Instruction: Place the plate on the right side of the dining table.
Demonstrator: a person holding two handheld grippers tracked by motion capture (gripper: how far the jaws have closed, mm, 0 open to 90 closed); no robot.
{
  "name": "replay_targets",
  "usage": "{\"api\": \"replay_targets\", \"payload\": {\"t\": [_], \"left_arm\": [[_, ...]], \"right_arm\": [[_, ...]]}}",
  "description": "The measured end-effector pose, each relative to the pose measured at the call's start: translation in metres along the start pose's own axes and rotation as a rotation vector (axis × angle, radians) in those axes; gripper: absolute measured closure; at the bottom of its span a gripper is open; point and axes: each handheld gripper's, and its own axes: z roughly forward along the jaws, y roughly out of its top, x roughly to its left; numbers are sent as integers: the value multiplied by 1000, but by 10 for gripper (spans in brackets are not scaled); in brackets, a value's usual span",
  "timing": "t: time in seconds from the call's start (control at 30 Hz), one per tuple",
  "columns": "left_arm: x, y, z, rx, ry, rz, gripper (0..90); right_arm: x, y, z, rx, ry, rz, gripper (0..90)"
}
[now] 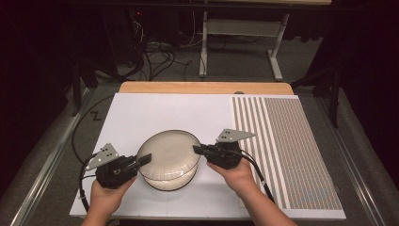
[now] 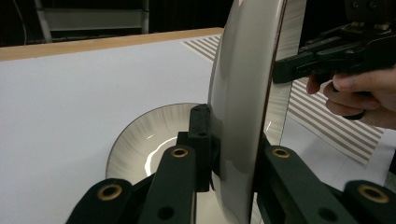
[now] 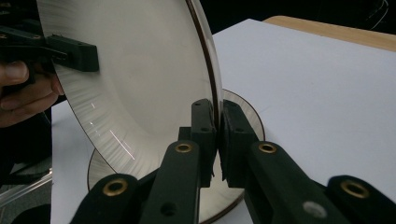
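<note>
The upper plate [image 1: 170,151] is round and shallow, pale cream with a glossy face, fine grey streaks running out toward the edge and a thin dark line around the rim. It is held off the tabletop [image 1: 141,113] directly above a second plate [image 1: 165,182] of the same pattern, which lies flat on the white sheet near the person's edge.

From the high view the two plates look almost stacked, and the gap between them is hard to judge; the left gripper [image 1: 141,160] and right gripper [image 1: 200,149] meet the upper plate's rim at opposite sides. The left gripper view shows the plate edge-on, its underside [image 2: 236,93] smooth and shiny, with the lower plate [image 2: 140,140] lying on the sheet beyond and the other gripper [image 2: 299,65] in the person's hand [image 2: 364,95] at the far rim. The right gripper view shows the streaked upper face [image 3: 140,70] instead, and the dark rim line [image 3: 205,60] running down into the grip.

In the right gripper view the fingers [image 3: 201,135] are nearly together, one pad on each face of the rim, so this gripper clamps the plate. In the left gripper view one finger [image 2: 200,140] presses the plate's near face and the rim runs down between the two arms; the opposite pad is hidden behind the plate, though it probably bears on the other face, the fingers standing only a plate's thickness apart.
</note>
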Motion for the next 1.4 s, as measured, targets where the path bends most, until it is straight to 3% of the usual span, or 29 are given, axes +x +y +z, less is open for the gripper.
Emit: {"api": "replay_targets", "payload": {"t": [0.27, 0.63, 1.1, 1.4], "left_arm": [[-15, 7, 18, 28, -35, 0, 806], [-44, 17, 59, 71, -98, 15, 805], [-78, 29, 112, 94, -169, -7, 802], [-90, 35, 145, 124, -214, -6, 796]], "right_arm": [[-6, -6, -26, -13, -29, 0, 878], [-20, -19, -75, -13, -96, -4, 879], [-40, -40, -133, -41, -182, 33, 879], [-52, -54, -161, -47, -241, 68, 880]]}}
